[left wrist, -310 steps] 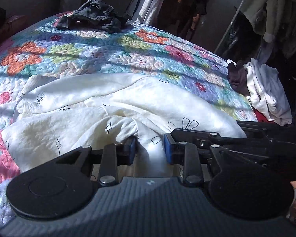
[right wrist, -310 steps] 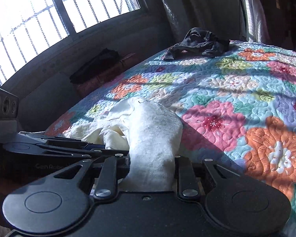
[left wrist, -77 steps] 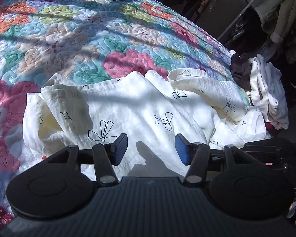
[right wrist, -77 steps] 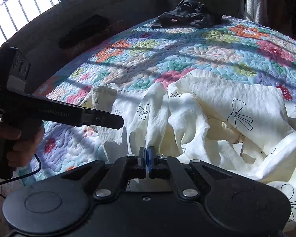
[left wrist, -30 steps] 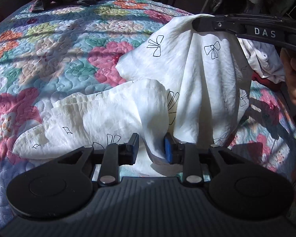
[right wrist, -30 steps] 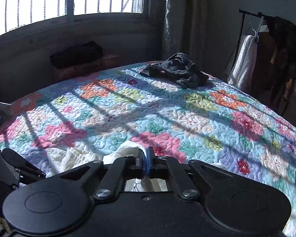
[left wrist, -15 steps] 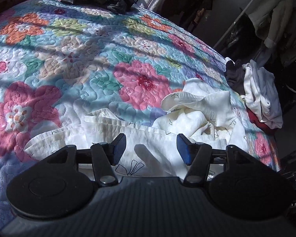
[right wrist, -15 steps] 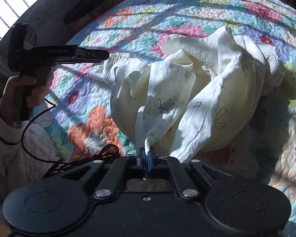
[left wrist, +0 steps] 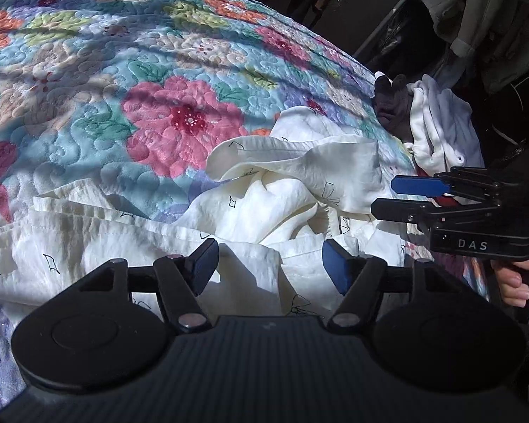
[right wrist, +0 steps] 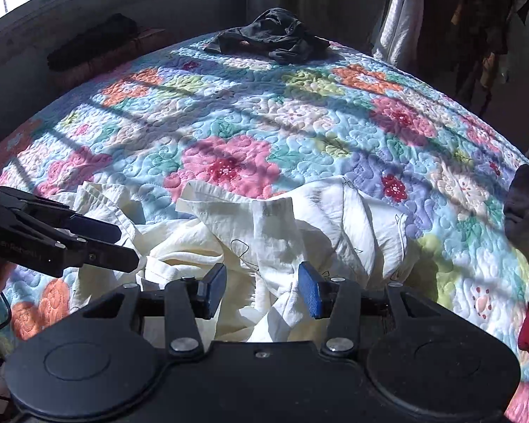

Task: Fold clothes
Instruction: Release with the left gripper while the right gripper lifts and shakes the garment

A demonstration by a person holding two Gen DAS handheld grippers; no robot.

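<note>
A cream garment (left wrist: 271, 208) printed with small black bows lies crumpled on the flowered quilt (left wrist: 180, 116). My left gripper (left wrist: 269, 262) hangs open just above its near edge, with cloth below the gap and nothing between the blue pads. To the right, the right gripper (left wrist: 382, 195) is open beside the heap, held by a hand. In the right wrist view the garment (right wrist: 299, 225) is bunched before my open right gripper (right wrist: 262, 287). The left gripper (right wrist: 128, 245) reaches in from the left, its fingers apart.
A black garment (right wrist: 271, 37) lies at the far end of the bed. White and dark clothes (left wrist: 437, 130) are piled at the bed's right edge. Clothes hang on a rack (right wrist: 402, 17) behind. The quilt (right wrist: 229, 162) beyond the garment is bare.
The right gripper, shut on the lifted garment half a second ago, has opened and let it drop in a heap. The left gripper stays open near the garment's edge.
</note>
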